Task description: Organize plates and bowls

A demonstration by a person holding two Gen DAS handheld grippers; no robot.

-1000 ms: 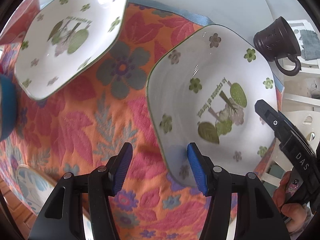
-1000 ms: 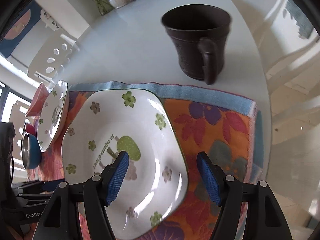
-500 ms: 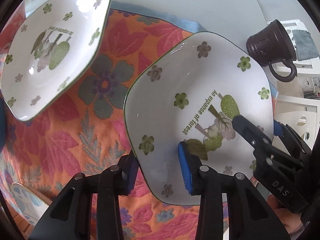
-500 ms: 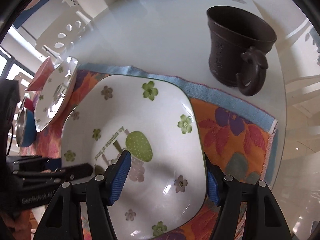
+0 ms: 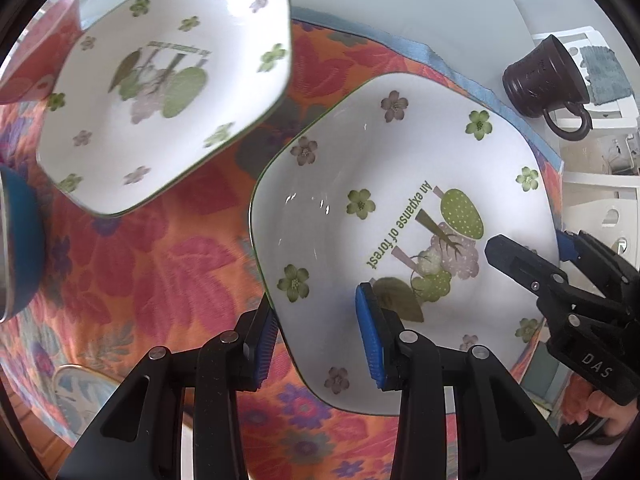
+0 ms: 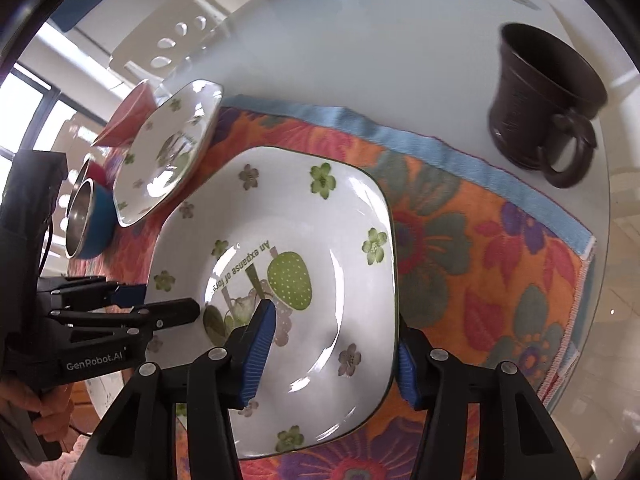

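A white flowered plate (image 5: 400, 208) with "An expanse of forest" print sits on the floral cloth (image 5: 160, 264). My left gripper (image 5: 316, 340) straddles its near-left rim, one finger outside, one inside, jaws still apart. My right gripper (image 6: 330, 352) straddles the opposite rim of the same plate (image 6: 288, 264) the same way; it also shows in the left wrist view (image 5: 532, 260). A second matching plate (image 5: 160, 92) lies at the far left, also in the right wrist view (image 6: 168, 148).
A dark brown mug (image 6: 544, 108) stands on the white table (image 6: 360, 40) beyond the cloth. A blue metal bowl (image 6: 86, 220) and a red dish (image 6: 128, 116) sit by the second plate. Another patterned dish (image 5: 80, 396) lies at the near left.
Both grippers have moved in over the near plate's rims and narrowed around them. The plate looks slightly shifted or lifted in view.
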